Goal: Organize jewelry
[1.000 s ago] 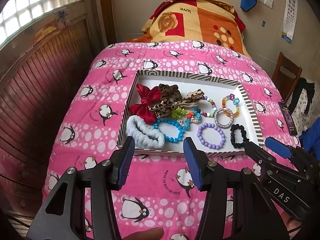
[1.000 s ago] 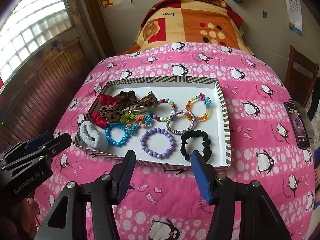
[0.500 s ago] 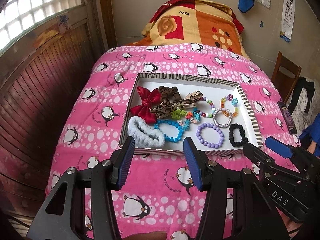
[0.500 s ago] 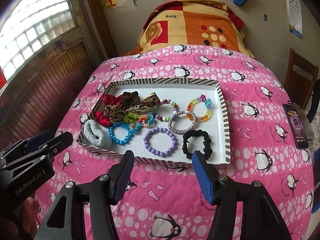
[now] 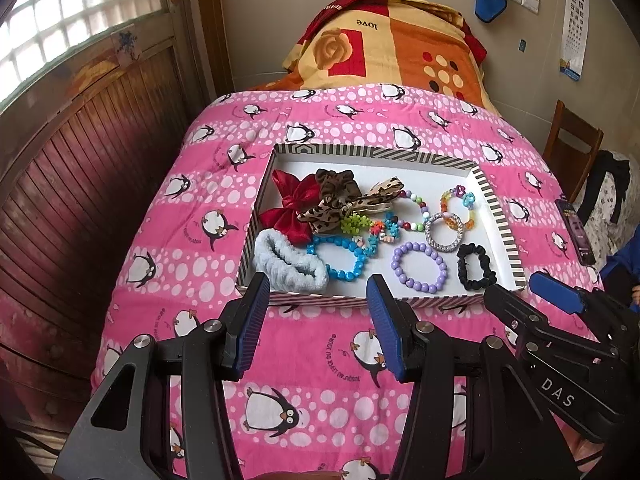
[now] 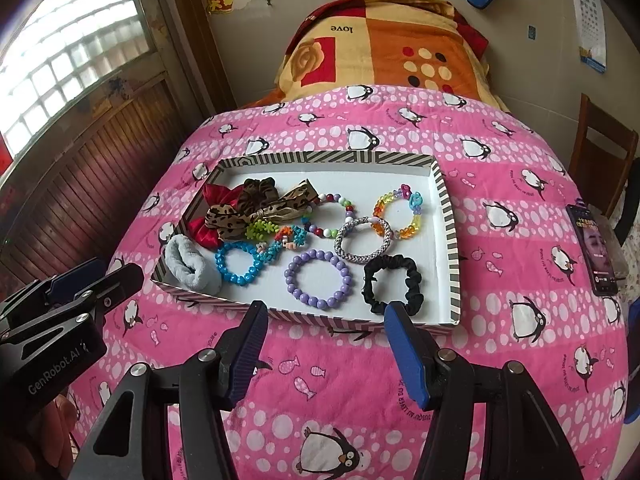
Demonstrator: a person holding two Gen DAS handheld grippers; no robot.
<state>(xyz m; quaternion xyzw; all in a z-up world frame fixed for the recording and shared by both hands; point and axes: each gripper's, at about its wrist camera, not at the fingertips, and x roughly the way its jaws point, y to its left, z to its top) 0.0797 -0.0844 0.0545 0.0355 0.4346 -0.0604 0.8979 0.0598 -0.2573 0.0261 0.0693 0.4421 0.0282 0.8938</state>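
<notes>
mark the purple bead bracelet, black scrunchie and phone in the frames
purple bead bracelet (image 6: 319, 278): right wrist view, on the beads at its near rim.
black scrunchie (image 6: 414, 276): right wrist view, on the right side of its fabric loop.
phone (image 6: 598, 254): right wrist view, on the middle of its lit screen.

Bracelets (image 6: 319, 278) in tray (image 6: 447, 216) on bed (image 6: 520, 320), phone (image 6: 598, 254) right.

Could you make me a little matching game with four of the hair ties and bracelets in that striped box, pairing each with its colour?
Things:
1. beaded bracelet nearest the front edge
2. scrunchie in the front right corner
3. fluffy hair band in the front left corner
4. satin bow

Colours:
A. black
B. red
C. purple
D. pale grey-blue

Pairs: 1-C, 2-A, 3-D, 4-B
</notes>
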